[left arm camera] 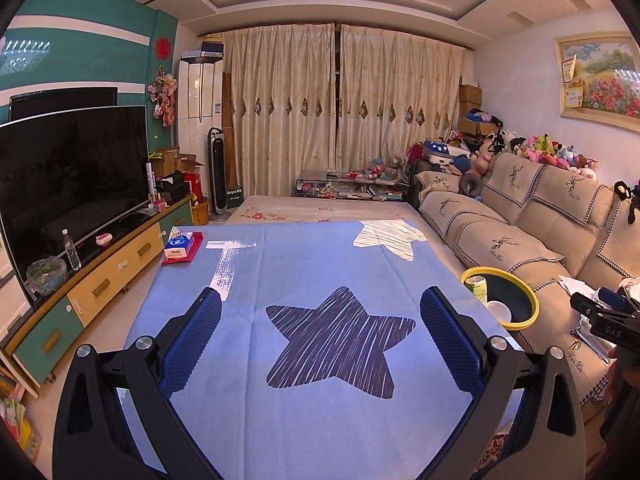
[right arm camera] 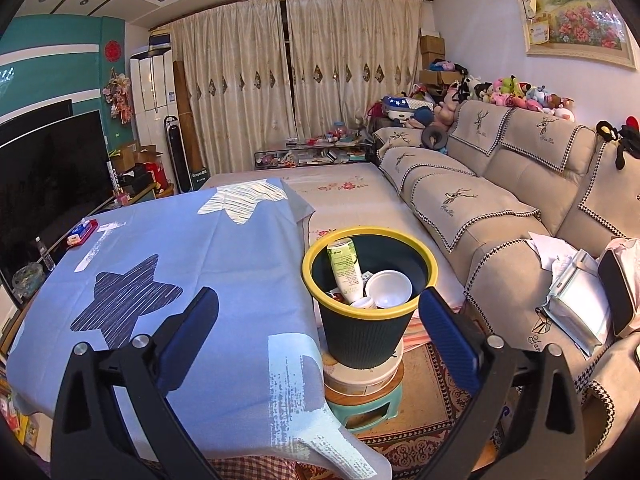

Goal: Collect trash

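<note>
A dark bin with a yellow rim (right arm camera: 364,332) stands on a round tin and a green stool beside the table. Inside it lie a white and green bottle (right arm camera: 345,266), a white cup (right arm camera: 388,288) and smaller scraps. My right gripper (right arm camera: 318,308) hovers open just in front of the bin, nothing between its blue pads. My left gripper (left arm camera: 320,312) is open over the blue star tablecloth (left arm camera: 320,264), empty. From the left wrist view the bin (left arm camera: 516,300) shows at the table's right edge, and the right gripper's black body (left arm camera: 604,320) is beyond it.
A red and blue tissue pack (left arm camera: 182,247) lies at the table's far left corner. A beige sofa (right arm camera: 500,216) with papers (right arm camera: 568,280) runs along the right. A television (left arm camera: 68,176) on a low cabinet lines the left. A patterned rug (right arm camera: 420,412) lies under the stool.
</note>
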`<state>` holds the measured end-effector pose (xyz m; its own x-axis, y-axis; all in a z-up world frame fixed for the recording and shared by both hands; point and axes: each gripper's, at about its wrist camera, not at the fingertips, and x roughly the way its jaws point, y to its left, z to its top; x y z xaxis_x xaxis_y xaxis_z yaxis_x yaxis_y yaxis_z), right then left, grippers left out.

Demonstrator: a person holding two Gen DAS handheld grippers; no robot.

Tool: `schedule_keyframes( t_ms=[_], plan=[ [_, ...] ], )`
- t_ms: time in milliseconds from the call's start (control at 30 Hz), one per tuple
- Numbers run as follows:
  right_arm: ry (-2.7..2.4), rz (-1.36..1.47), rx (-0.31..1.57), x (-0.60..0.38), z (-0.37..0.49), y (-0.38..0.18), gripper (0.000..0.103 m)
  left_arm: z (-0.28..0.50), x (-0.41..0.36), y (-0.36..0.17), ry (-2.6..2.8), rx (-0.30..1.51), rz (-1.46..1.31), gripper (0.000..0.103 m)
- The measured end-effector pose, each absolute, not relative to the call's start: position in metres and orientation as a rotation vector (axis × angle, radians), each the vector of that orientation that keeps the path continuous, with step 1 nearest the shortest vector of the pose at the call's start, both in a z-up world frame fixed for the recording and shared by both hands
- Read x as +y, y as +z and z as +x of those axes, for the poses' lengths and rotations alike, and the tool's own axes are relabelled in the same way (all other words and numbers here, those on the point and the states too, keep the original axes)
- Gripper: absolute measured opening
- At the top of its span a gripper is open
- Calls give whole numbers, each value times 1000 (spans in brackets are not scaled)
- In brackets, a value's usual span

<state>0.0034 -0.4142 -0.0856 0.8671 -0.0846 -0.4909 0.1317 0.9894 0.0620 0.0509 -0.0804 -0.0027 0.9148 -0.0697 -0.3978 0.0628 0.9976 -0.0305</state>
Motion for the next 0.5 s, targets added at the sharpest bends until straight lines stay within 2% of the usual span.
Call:
schedule_keyframes(
  t_ms=[500],
  plan=[
    [-97, 106, 520, -415, 7, -89, 95, 53, -80, -5, -72, 417, -13, 98]
  ],
)
